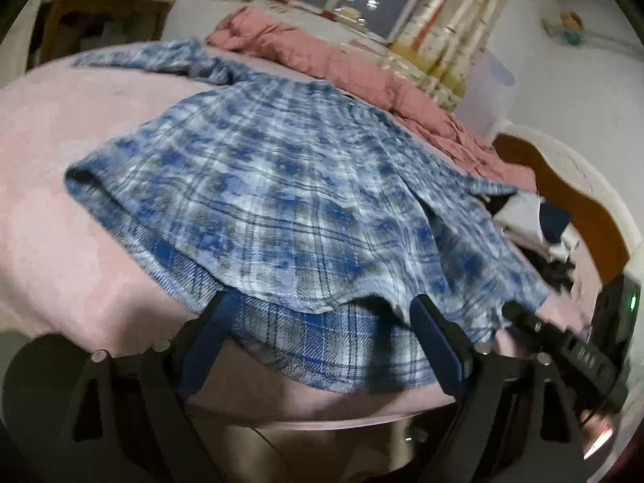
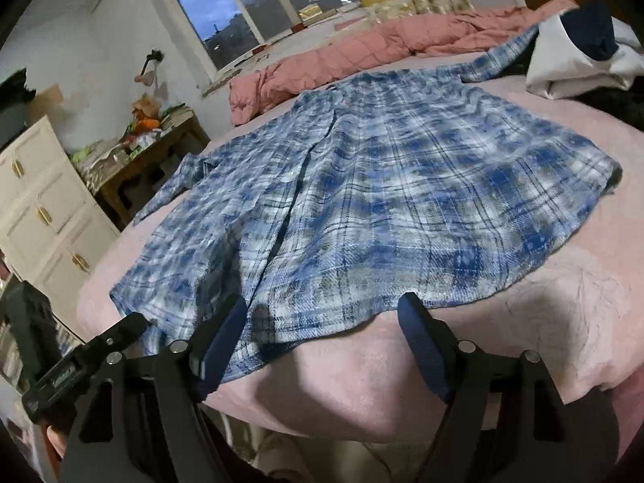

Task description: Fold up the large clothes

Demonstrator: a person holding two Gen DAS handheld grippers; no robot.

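Blue plaid shirt (image 2: 362,201) spread flat on bed.

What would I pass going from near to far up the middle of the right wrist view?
Pale pink bed sheet → blue plaid flannel shirt → crumpled salmon-pink quilt → large window showing dusk sky.

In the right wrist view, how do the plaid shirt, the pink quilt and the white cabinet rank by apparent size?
1. plaid shirt, largest by far.
2. pink quilt and white cabinet: similar areas; the quilt lies farther away, so I cannot rank them.
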